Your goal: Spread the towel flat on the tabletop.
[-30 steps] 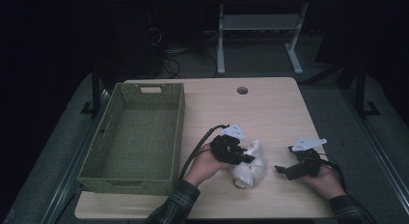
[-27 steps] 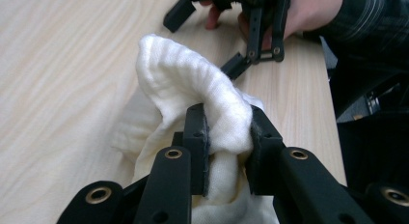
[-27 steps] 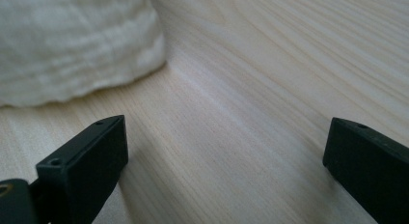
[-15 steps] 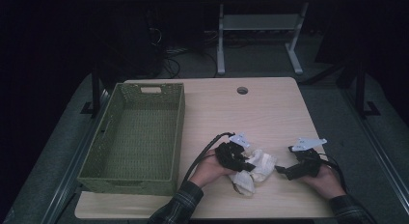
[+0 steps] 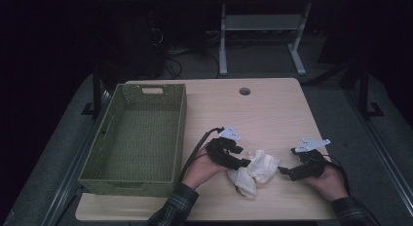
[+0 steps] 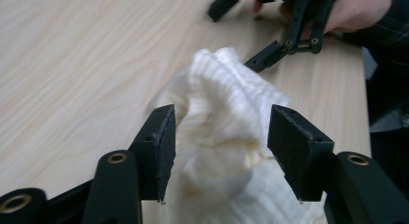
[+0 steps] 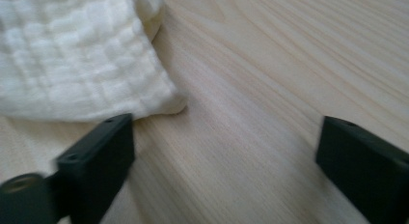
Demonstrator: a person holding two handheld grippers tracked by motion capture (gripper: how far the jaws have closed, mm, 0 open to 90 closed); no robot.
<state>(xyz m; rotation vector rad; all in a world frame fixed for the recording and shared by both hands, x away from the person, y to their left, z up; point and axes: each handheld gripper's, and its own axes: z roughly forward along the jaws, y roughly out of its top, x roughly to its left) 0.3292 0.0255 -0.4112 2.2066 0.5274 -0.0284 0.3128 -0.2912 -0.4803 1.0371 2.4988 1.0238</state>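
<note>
A crumpled white cloth (image 5: pixel 257 170) lies on the wooden table (image 5: pixel 272 114) near its front edge, between my two grippers. My left gripper (image 5: pixel 245 162) reaches into it from the left. In the left gripper view the cloth (image 6: pixel 226 103) bulges up between the jaws of this gripper (image 6: pixel 219 147), which stands open. My right gripper (image 5: pixel 283 171) sits just right of the cloth, open. In the right gripper view bare wood lies between the jaws of that gripper (image 7: pixel 224 156), and the cloth's edge (image 7: pixel 87 69) rests by the left jaw. The right gripper (image 6: pixel 236 35) also appears beyond the cloth.
A green woven basket (image 5: pixel 112 138) stands on the left part of the table. A round cable hole (image 5: pixel 244 91) is near the far edge. Dark floor, cables and a white frame (image 5: pixel 263 26) lie beyond the table.
The right gripper has crept left, closer to the cloth. The left gripper has shifted slightly and the cloth has been pushed into a lower, wider heap.
</note>
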